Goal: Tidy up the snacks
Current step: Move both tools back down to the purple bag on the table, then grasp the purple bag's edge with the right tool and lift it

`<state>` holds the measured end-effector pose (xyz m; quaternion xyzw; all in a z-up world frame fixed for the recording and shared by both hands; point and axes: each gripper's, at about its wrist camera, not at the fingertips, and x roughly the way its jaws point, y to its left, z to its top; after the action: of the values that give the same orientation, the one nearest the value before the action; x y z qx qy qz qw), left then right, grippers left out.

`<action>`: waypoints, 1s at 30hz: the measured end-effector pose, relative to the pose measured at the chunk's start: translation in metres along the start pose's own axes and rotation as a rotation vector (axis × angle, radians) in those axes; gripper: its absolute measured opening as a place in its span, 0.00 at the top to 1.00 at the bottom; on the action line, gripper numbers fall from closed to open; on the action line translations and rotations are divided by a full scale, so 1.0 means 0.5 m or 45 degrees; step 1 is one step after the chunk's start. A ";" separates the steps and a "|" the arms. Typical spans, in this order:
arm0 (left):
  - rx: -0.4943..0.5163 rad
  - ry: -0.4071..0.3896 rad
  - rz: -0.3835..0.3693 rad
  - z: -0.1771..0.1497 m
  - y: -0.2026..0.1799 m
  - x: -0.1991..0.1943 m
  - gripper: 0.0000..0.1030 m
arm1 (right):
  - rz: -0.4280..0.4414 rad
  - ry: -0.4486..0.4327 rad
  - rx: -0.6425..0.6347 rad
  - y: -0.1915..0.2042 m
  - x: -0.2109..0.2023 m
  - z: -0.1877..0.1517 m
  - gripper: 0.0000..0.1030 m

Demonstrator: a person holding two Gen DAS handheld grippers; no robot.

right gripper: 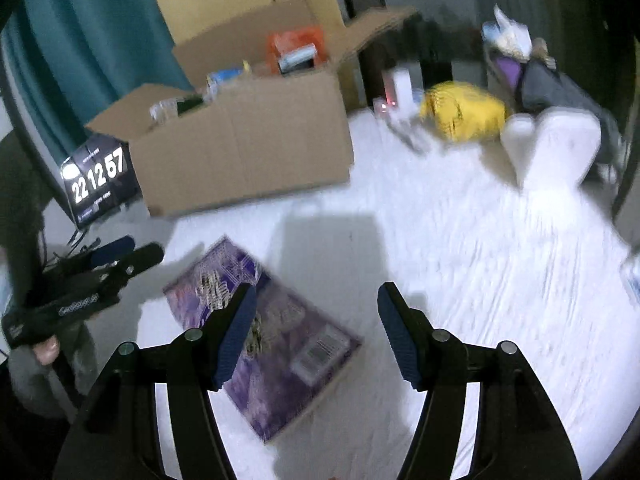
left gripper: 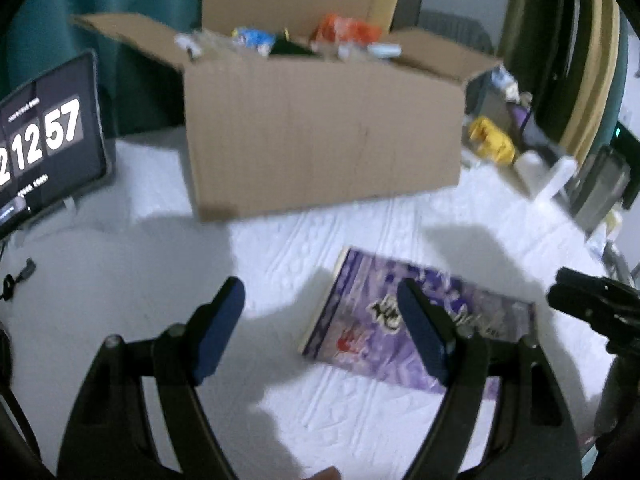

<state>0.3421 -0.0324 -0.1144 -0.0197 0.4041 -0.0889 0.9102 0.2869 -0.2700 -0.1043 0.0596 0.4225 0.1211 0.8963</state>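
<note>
Flat purple printed snack box [left gripper: 404,320]: lying flat on white textured desk [right gripper: 480,260], at 6 o'clock of open brown cardboard box [left gripper: 324,136] filled with assorted packets. Left claw [left gripper: 322,324]: jaws parted wide, empty, above desk. Right claw [right gripper: 316,330]: jaws parted wide, empty, over the box's right edge. Clock tablet [left gripper: 44,136]: at 9 o'clock of the carton.

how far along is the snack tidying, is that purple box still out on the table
Several snack packets already sit in the open cardboard box. Nothing is in hand: the left tongs and right tongs are both open and empty, over the white cloth. The purple box still lies flat on the table in front of the cardboard box, untouched. A yellow packet also sits loose to the right, so those look left to put away.
</note>
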 end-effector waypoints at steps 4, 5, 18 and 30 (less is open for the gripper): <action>0.019 0.089 -0.019 -0.014 0.003 0.029 0.23 | 0.015 0.073 0.081 -0.005 0.017 -0.036 0.35; 0.025 0.116 -0.021 -0.018 0.002 0.040 0.23 | 0.025 0.094 0.092 -0.001 0.024 -0.043 0.35; 0.045 0.122 -0.041 -0.038 0.000 0.049 0.23 | 0.104 0.120 0.203 0.031 0.084 -0.030 0.22; -0.003 0.104 -0.128 -0.041 0.013 0.046 0.23 | 0.156 0.134 0.125 0.103 0.143 -0.012 0.61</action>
<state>0.3431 -0.0292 -0.1457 -0.0373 0.4395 -0.1347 0.8873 0.3176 -0.2014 -0.1508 0.1226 0.4699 0.1577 0.8598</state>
